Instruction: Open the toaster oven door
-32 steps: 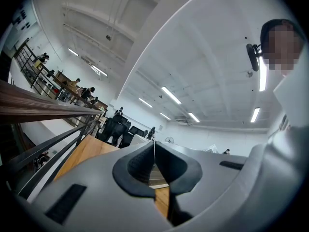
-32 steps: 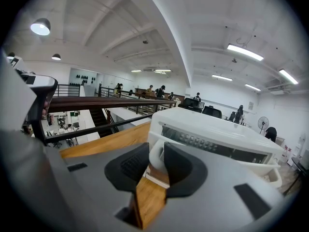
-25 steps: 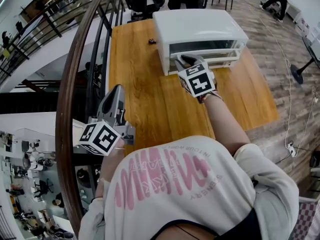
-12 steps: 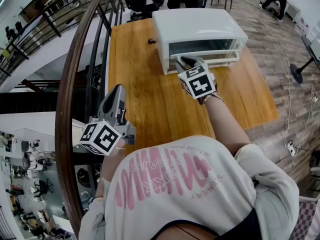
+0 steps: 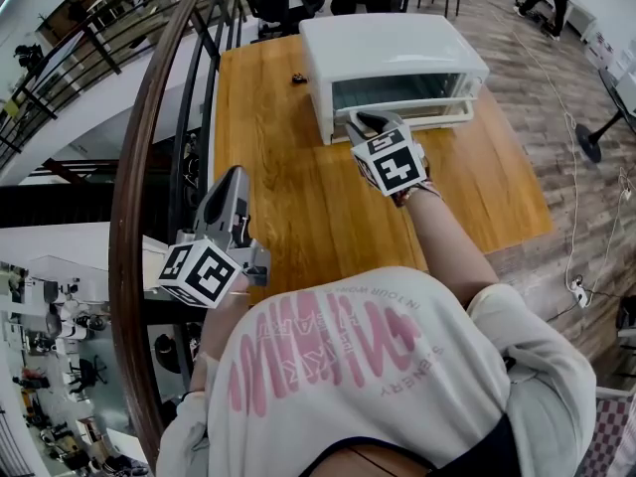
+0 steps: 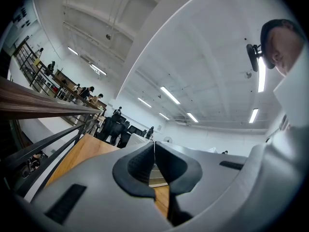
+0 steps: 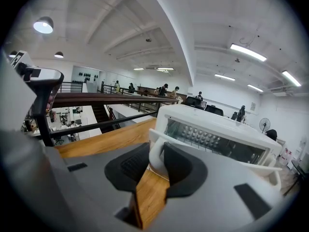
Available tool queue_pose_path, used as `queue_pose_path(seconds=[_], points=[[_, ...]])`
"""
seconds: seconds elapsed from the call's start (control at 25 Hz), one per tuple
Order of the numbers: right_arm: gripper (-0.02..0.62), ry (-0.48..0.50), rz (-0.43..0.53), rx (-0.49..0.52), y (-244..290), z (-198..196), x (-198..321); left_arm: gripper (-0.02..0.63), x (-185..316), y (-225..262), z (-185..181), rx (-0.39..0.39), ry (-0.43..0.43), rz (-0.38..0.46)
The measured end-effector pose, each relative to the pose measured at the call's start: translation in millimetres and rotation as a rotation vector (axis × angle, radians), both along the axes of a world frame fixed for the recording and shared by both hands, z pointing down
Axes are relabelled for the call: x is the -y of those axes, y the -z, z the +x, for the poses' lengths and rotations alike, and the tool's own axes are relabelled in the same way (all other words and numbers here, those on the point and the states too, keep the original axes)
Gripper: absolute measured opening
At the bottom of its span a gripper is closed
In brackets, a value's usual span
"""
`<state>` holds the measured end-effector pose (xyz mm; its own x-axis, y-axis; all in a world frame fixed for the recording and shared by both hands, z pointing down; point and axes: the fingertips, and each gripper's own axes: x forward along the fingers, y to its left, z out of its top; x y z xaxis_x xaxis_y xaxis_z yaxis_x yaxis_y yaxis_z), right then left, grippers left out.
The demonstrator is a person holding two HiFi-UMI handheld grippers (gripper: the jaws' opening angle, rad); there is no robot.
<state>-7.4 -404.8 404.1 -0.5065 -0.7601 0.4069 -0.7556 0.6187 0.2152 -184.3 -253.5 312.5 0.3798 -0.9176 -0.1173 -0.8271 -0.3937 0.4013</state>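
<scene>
A white toaster oven (image 5: 397,53) stands at the far end of the wooden table (image 5: 298,207). Its glass door (image 5: 402,95) is ajar and tilts outward at the top. My right gripper (image 5: 360,119) is shut on the left end of the white door handle (image 5: 437,119). In the right gripper view the handle (image 7: 155,164) sits pinched between the dark pads, with the oven (image 7: 217,129) and its rack just behind. My left gripper (image 5: 235,175) hangs by the table's left edge, shut on nothing. In its own view the left gripper (image 6: 154,151) shows its pads touching.
A curved wooden railing (image 5: 149,167) with dark bars runs along the table's left side, close to the left gripper. A small dark object (image 5: 298,79) lies beside the oven. A floor fan (image 5: 601,132) stands right of the table. Office chairs stand behind the table.
The right gripper keeps its hold on the handle and has drawn very slightly away from the oven body. The left gripper has not moved.
</scene>
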Motion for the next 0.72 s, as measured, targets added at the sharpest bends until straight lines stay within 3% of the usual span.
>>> queue_pose_path(seconds=[0.72], points=[[0.101,-0.005,-0.003,0.003,-11,3,-22,0.021,-9,8,6,0.008,0.004,0.01]])
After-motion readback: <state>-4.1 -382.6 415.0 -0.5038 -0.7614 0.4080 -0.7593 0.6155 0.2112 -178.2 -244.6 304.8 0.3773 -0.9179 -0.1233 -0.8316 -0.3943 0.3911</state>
